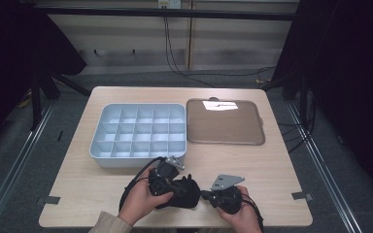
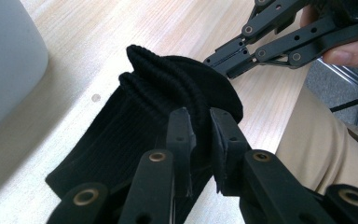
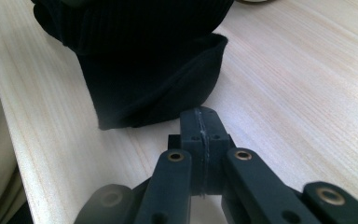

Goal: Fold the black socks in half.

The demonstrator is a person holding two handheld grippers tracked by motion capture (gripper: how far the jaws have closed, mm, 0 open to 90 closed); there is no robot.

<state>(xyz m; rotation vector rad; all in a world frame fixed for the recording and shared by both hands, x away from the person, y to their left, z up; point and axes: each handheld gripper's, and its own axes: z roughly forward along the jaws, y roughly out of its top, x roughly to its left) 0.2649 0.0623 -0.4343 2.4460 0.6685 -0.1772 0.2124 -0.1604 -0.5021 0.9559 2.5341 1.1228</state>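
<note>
Black ribbed knitted sock (image 1: 180,193) lay bunched on the pale wooden table (image 1: 272,170), near its front edge. Left gripper (image 2: 202,135) pinched its fold; right gripper (image 3: 201,122) was closed, empty, just beside it. Advised: regrip the cuff before lifting towards the grey compartment tray (image 1: 141,130).

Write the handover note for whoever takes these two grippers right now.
Left gripper: jaws clamped on the ribbed cuff of the black sock, at the near table edge.
Right gripper: shut, holding nothing, tips just short of the sock's edge.
Things: divided grey tray sits beyond the sock, all compartments bare; its flat lid lies to the tray's right.
Done: sock gripped and bunched on the table.
Left, probably: finish folding the sock, place it in a compartment.
</note>
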